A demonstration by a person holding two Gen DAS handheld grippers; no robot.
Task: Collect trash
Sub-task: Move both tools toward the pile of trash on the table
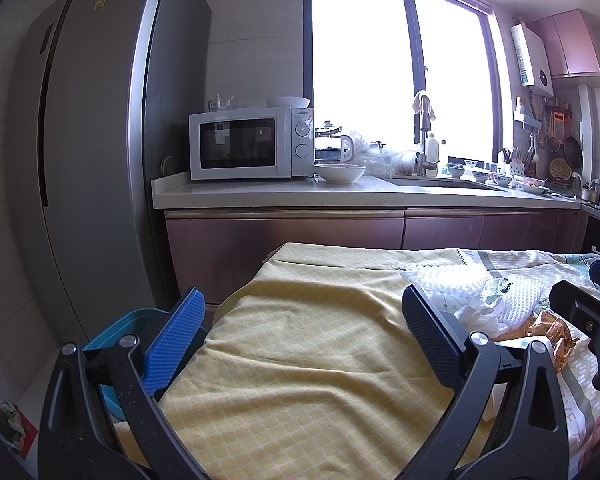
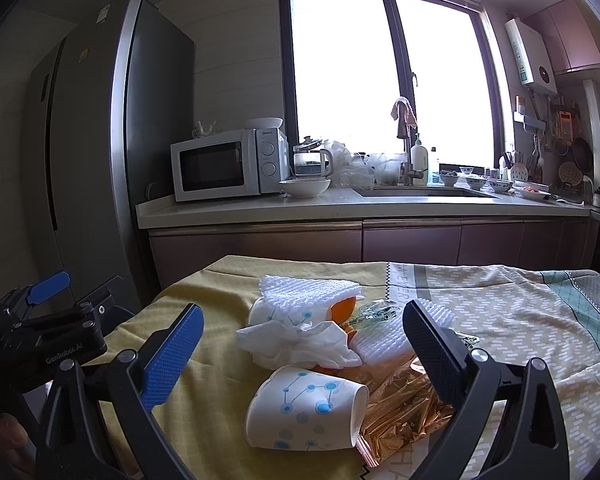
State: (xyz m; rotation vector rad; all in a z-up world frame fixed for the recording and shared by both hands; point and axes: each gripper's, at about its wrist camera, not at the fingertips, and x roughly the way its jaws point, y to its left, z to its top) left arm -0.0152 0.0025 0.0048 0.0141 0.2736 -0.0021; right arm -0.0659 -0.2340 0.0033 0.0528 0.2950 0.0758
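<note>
Your right gripper (image 2: 302,344) was spread wide, empty, hovering over the trash pile on the table. Between its fingers: a paper cup (image 2: 306,410) lying on its side, touching a copper foil wrapper (image 2: 404,412) on its right. Just behind sat crumpled tissue (image 2: 300,344), white foam netting (image 2: 308,292) and an orange (image 2: 345,307) peeking from under it. Your left gripper (image 1: 300,328) was also wide and empty, over bare yellow tablecloth (image 1: 300,360), pile off to its right. A blue bin (image 1: 138,322) sat behind its left finger, beside the table edge. Counter with microwave (image 1: 250,143) beyond.
</note>
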